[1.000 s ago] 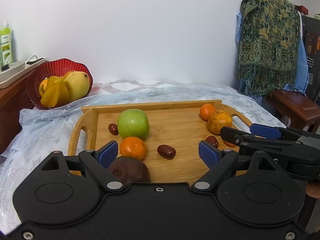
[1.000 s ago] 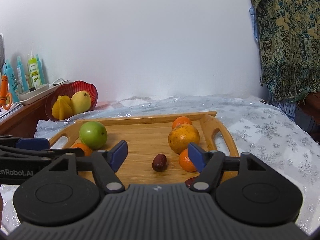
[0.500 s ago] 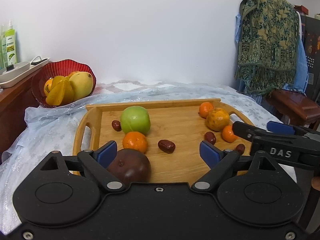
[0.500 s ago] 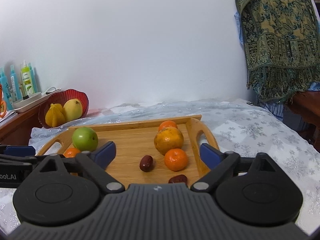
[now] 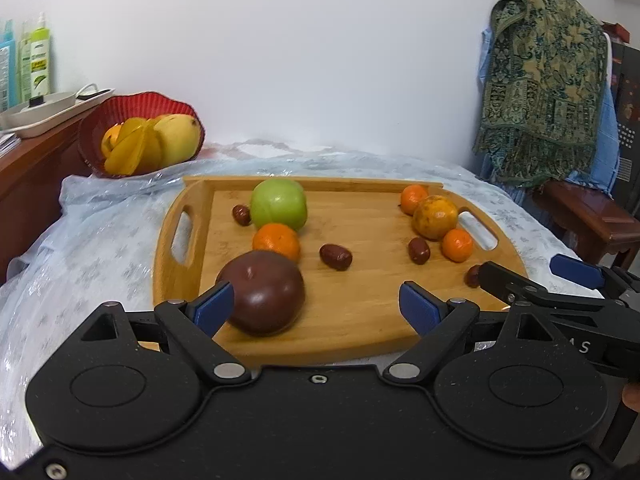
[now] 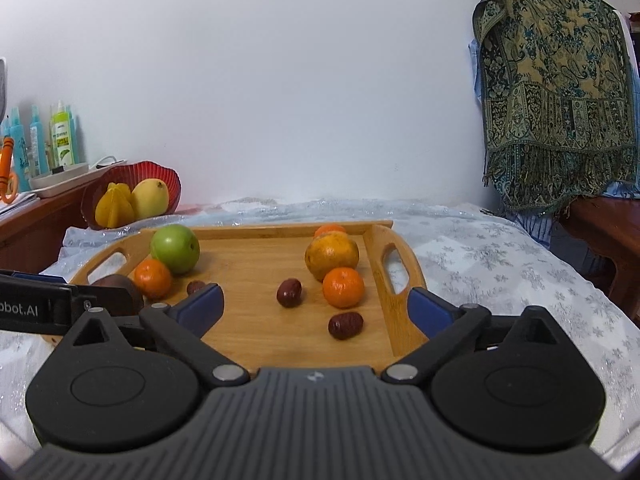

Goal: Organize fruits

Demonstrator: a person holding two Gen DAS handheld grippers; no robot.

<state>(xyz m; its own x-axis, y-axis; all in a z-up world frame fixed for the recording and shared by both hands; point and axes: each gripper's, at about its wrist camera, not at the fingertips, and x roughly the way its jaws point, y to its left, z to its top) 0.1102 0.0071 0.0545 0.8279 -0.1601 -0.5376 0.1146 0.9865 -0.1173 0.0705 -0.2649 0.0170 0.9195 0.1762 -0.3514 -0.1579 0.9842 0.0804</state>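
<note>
Left wrist view: the left claw hangs over the near edge of a wooden tray that lies on a bed covered with a pale snowflake cloth. Its jaws stand wide and released, nothing pressed between the blue pads. A dark purple fruit sits on the tray just beside the left-hand pad; whether they touch cannot be told. Beyond it lie a small orange, a green apple and a dark red date beside the apple. Mid-tray is another date. Toward the right handle sit a large mottled orange, two small mandarins and a date. The right claw reaches in from the right edge, near the tray's corner. A red bowl with yellow fruit stands at the far left, beside a wooden desk carrying bottles.

Right wrist view: the right claw is over the tray's right half, jaws opening — nothing grasped, with a date lying on the wood between the pads and clear of both. Ahead are a second date, a mandarin and the large orange. The green apple and a small orange sit at the left, the red bowl behind them. A patterned shawl hangs at the right.
</note>
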